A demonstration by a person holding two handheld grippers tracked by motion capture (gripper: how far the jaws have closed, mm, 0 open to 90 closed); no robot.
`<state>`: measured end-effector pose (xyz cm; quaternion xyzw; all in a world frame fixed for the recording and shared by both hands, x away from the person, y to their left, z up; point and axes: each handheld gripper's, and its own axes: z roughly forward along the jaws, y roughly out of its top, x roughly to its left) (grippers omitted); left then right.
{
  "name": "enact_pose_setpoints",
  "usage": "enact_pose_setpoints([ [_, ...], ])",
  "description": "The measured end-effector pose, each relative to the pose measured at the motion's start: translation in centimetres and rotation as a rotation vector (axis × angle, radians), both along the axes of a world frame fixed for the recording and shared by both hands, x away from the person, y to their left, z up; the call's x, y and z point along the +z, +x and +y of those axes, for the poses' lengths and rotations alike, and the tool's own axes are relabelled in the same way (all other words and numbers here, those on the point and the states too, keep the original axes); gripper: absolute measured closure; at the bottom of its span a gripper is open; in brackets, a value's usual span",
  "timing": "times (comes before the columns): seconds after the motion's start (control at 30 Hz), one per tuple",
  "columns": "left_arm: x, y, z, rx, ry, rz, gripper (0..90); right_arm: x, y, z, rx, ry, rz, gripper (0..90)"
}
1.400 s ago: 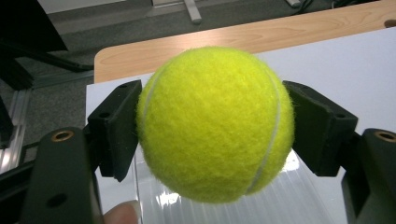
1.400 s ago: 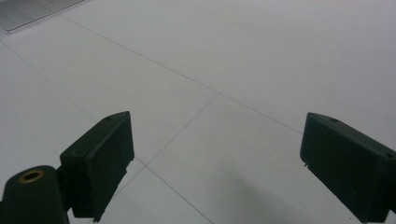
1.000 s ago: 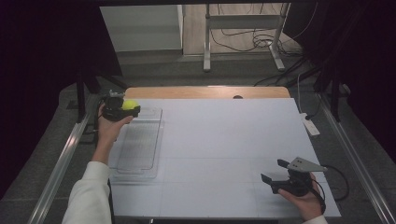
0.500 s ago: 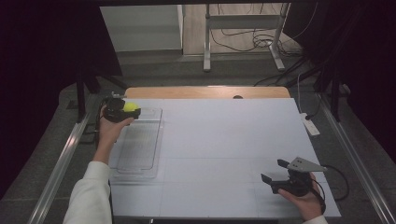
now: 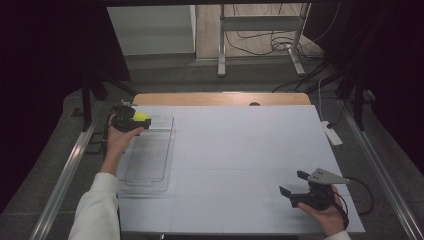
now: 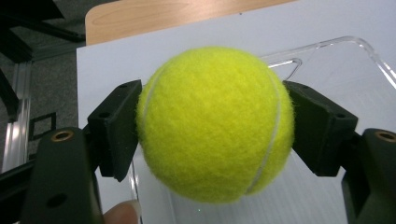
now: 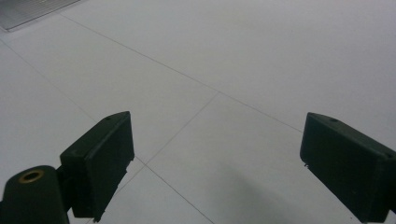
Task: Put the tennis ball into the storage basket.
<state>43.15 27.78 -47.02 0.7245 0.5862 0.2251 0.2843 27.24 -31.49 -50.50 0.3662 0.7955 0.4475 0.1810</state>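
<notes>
Over the clear tray's (image 5: pixel 150 155) far corner, left gripper (image 5: pixel 131 120) unmoved, still clamping the tennis ball (image 6: pixel 215 123), ball's underside cropped, right gripper (image 5: pixel 295 183) wide apart, empty.

I see my right gripper (image 7: pixel 215 163) with jaws wide apart over the white table (image 7: pixel 261 60), holding nothing.

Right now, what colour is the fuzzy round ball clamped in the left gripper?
Bright yellow-green fuzzy tennis ball with a pale curved seam; the left gripper view shows it best.
</notes>
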Motion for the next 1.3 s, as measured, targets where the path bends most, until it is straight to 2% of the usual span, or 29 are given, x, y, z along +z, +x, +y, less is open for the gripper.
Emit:
enact_pose_setpoints([
  [0.1,-0.4,0.2,0.0,-0.001,0.006,0.024,25.6,0.0,0.0,0.0,0.001,-0.001,-0.001,10.0],
  [0.4,-0.6,0.4,-0.4,-0.022,0.009,0.039,25.5,0.0,0.0,0.0,0.001,-0.002,0.0,10.0],
  [0.63,-0.9,0.6,-1.0,-0.033,0.014,0.078,25.5,0.0,0.0,0.0,0.0,-0.002,0.0,10.0],
  [1.3,-2.3,1.3,-1.8,-0.017,0.044,0.163,25.4,-0.1,0.0,0.0,0.0,-0.005,0.002,10.1],
])
